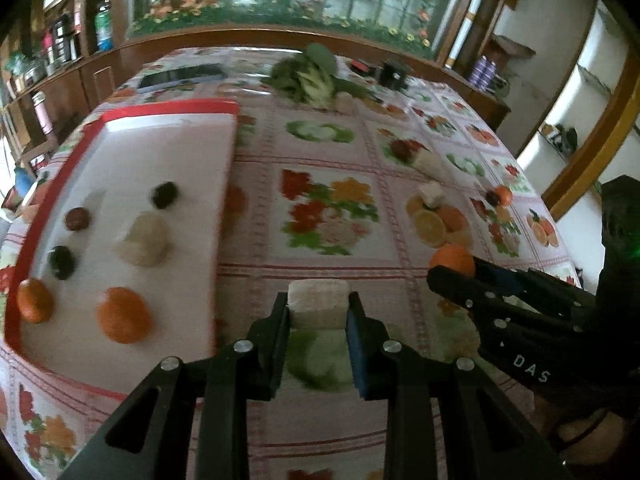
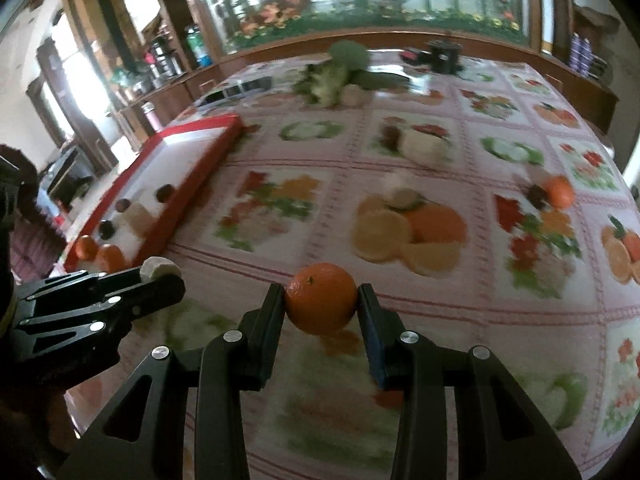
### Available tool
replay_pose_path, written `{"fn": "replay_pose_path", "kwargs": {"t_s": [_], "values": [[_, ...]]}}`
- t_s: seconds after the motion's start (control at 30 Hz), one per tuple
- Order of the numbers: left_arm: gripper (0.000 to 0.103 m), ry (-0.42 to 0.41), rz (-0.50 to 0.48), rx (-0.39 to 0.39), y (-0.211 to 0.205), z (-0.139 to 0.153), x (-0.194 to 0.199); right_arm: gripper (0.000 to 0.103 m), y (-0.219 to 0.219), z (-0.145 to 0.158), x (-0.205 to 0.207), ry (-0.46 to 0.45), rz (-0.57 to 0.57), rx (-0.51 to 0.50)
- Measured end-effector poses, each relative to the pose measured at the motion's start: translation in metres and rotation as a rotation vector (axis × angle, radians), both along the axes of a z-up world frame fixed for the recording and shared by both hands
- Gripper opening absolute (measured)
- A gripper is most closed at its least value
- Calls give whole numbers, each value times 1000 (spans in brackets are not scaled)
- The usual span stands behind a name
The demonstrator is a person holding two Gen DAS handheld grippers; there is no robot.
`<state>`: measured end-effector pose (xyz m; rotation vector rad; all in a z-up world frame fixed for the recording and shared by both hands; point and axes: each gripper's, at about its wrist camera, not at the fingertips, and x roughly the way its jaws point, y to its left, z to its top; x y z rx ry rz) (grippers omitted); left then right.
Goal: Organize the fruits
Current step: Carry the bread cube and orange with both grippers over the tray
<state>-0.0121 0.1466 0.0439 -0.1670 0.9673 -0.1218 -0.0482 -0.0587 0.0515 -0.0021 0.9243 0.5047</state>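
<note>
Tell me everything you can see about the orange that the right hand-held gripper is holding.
The orange is small, round and bright, with a dimpled, slightly glossy peel and a dark stem dot facing up toward the camera. It looks whole and unpeeled. The right hand-held gripper is shut on it, one pad pressing each side. It appears lifted above the fruit-print tablecloth, touching nothing else. In the left wrist view it peeks out at the gripper's tip.

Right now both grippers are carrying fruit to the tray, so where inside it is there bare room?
The far half of the tray, up to its back rim, is bare. So is the strip along the right wall beside the pale chunk. The near-left corner is crowded: two oranges and three dark fruits.
</note>
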Motion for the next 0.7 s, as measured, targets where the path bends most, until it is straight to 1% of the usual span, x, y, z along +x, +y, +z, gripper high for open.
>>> {"fn": "replay_pose_path", "kwargs": {"t_s": [0.17, 0.37, 0.5, 0.7], "values": [[29, -17, 58, -12, 37, 9, -4, 36, 41, 9, 5, -12, 68, 2], [29, -4, 141, 18, 81, 14, 0, 36, 89, 17, 21, -11, 124, 29], [29, 0, 205, 25, 111, 13, 7, 36, 122, 24, 29, -37, 168, 27], [29, 8, 256, 57, 139, 11, 27, 36, 153, 30, 51, -26, 168, 63]]}}
